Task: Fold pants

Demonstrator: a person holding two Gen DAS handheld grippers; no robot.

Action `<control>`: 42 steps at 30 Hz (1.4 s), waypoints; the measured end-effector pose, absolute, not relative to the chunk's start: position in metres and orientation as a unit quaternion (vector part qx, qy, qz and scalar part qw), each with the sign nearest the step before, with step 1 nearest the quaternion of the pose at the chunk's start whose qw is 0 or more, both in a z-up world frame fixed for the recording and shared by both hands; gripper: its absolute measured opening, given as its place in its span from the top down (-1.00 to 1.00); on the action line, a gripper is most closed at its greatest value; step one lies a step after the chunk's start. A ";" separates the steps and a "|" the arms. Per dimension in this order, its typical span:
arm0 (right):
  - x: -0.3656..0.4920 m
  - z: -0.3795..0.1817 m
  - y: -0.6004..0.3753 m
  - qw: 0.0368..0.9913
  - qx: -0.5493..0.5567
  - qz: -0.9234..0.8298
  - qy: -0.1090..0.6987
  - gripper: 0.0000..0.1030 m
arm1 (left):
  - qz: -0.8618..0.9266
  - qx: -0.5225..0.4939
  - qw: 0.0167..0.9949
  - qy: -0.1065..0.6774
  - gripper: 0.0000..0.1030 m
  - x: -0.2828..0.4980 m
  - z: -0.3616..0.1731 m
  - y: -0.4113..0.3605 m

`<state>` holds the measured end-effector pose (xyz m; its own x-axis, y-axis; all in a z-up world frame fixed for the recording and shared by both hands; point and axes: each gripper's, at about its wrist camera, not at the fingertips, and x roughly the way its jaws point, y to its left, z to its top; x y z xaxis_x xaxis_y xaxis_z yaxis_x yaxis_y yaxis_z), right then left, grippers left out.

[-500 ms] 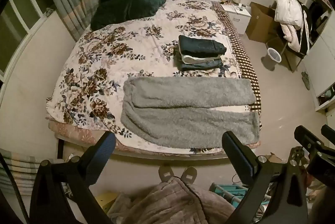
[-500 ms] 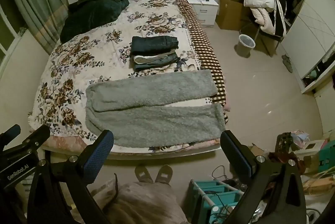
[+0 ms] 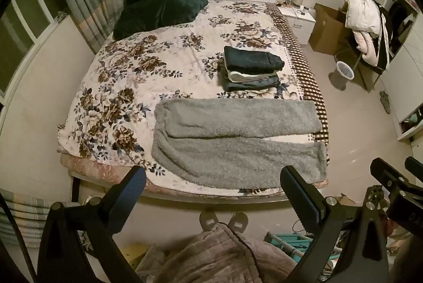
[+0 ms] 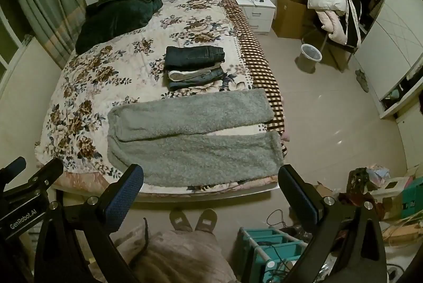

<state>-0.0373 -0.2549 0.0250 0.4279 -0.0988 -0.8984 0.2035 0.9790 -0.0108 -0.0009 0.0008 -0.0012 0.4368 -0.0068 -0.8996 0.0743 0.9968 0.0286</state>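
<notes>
Grey fleece pants [image 3: 238, 140] [image 4: 193, 140] lie spread flat across the foot of the bed, waist to the left, both legs running right, a narrow gap between the legs at the cuffs. My left gripper [image 3: 212, 181] hovers high above the bed's near edge, open, nothing between its fingers. My right gripper [image 4: 211, 178] hangs just as high beside it, open and empty too. In the left wrist view the right gripper's body shows at the right edge; in the right wrist view the left gripper's body shows at the left edge.
A stack of folded dark pants [image 3: 252, 68] [image 4: 195, 66] sits on the floral bedspread [image 3: 127, 87] behind the grey pair. Dark green pillows [image 3: 161, 5] lie at the headboard. The person's slippered feet [image 4: 193, 220] stand at the bed's foot; a teal rack [image 4: 275, 246] stands on the floor at right.
</notes>
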 end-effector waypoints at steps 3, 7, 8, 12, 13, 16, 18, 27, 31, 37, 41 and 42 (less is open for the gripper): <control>-0.037 0.025 -0.254 0.843 0.049 -0.091 0.527 -1.00 | -0.023 0.031 0.847 0.530 -1.00 0.005 0.004 -0.003; -0.036 0.023 -0.255 0.843 0.045 -0.091 0.528 -1.00 | -0.024 0.030 0.848 0.528 -1.00 0.006 0.005 -0.004; -0.036 0.023 -0.255 0.843 0.043 -0.092 0.528 -1.00 | -0.024 0.029 0.849 0.528 -1.00 0.010 0.010 -0.011; -0.034 0.028 -0.251 0.844 0.036 -0.090 0.527 -1.00 | -0.024 0.025 0.849 0.527 -1.00 0.018 0.013 -0.018; -0.034 0.029 -0.249 0.844 0.036 -0.091 0.527 -1.00 | -0.024 0.025 0.849 0.527 -1.00 0.019 0.014 -0.019; -0.033 0.029 -0.251 0.844 0.037 -0.090 0.527 -1.00 | -0.025 0.024 0.850 0.526 -1.00 0.018 0.014 -0.019; -0.033 0.030 -0.249 0.844 0.034 -0.092 0.527 -1.00 | -0.025 0.023 0.851 0.525 -1.00 0.016 0.015 -0.020; -0.033 0.028 -0.250 0.843 0.032 -0.089 0.530 -1.00 | -0.027 0.021 0.851 0.524 -1.00 0.018 0.020 -0.021; -0.033 0.028 -0.250 0.843 0.032 -0.088 0.530 -1.00 | -0.028 0.021 0.851 0.524 -1.00 0.017 0.018 -0.018; -0.033 0.029 -0.247 0.843 0.033 -0.088 0.529 -1.00 | -0.026 0.018 0.852 0.522 -1.00 0.019 0.020 -0.018; -0.034 0.028 -0.245 0.843 0.032 -0.084 0.530 -1.00 | -0.027 0.019 0.852 0.522 -1.00 0.019 0.020 -0.017; -0.034 0.027 -0.244 0.844 0.031 -0.084 0.529 -1.00 | -0.027 0.018 0.852 0.522 -1.00 0.018 0.020 -0.016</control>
